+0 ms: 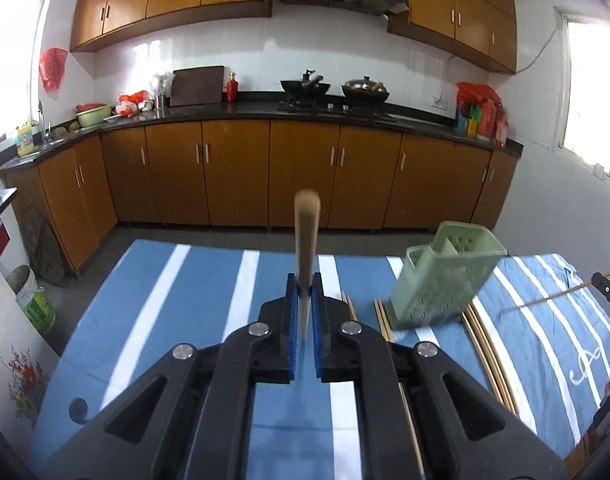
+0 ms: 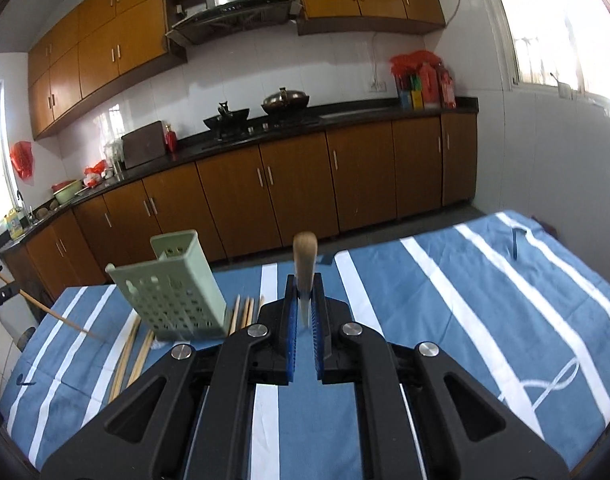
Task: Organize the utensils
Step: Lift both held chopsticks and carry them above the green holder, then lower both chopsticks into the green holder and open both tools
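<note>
Left gripper (image 1: 305, 292) first — its blue pads (image 1: 292, 312) are pinched on a wooden-handled utensil (image 1: 306, 236) that juts up the centre of the frame, its rounded tip blurred against the lower cabinets (image 1: 233, 180). Over in the right wrist view it is the same story: the right gripper (image 2: 305, 292) is pressed onto a second wooden-handled utensil (image 2: 305, 260), standing in the middle of that frame.

Now the container — a pale green perforated utensil holder (image 1: 437, 280) stands tilted on the blue striped tablecloth (image 1: 185, 300) at the right of the left wrist view, and at the lower left of the right wrist view. Its top shows a divider making compartments; the part of the inside that shows holds nothing, the rest is hidden.

Loose chopsticks (image 1: 489, 344) lie flat on the cloth around the holder's base, some just beside it, some fanning toward the lower right of the left view. A single chopstick (image 1: 561, 294) is held in the air at the right edge of that frame, slanting down toward the cloth.

Along the back, the dark countertop (image 1: 265, 110) carries two woks (image 1: 305, 86).
</note>
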`<state>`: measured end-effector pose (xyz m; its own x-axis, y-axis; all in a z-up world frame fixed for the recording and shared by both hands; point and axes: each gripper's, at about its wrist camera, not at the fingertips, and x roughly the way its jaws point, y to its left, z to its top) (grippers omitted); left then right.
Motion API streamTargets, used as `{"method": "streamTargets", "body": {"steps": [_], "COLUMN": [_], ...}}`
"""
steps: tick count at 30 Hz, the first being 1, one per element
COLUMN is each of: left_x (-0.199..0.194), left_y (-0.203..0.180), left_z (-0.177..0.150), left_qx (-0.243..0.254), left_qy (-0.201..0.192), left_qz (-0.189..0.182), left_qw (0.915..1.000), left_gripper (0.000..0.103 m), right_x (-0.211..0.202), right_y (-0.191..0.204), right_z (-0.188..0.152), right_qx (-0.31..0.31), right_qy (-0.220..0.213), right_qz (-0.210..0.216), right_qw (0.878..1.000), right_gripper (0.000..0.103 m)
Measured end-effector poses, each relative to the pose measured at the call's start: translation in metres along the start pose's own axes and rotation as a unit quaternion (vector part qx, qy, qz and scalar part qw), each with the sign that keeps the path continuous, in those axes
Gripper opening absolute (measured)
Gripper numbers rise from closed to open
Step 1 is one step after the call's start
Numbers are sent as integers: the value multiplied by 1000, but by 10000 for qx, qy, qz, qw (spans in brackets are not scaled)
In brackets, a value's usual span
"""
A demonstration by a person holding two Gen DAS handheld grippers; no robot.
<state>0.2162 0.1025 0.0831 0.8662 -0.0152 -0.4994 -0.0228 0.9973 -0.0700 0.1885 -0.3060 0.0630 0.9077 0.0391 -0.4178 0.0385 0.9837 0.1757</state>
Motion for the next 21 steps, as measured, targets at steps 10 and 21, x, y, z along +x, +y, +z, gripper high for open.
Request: {"method": "streamTargets", "body": {"steps": [10,21], "left_x": [-37,-36], "left_y": [-14,-84], "left_z": [81,115], "left_qx": [-186,-334], "left_qy": [-902,-1357], "left_qz": [-177,-1313], "left_qw": [9956,9814], "left_gripper": [7,7], "right_x": [-33,-14], "right_y": [32,81], "right_z": [79,94], "right_qx": [-13,-177], "right_qy": [-1058,-1207], "right_qz": [502,1285], "right_qw": [9931,9842], "right_gripper": [7,7]}}
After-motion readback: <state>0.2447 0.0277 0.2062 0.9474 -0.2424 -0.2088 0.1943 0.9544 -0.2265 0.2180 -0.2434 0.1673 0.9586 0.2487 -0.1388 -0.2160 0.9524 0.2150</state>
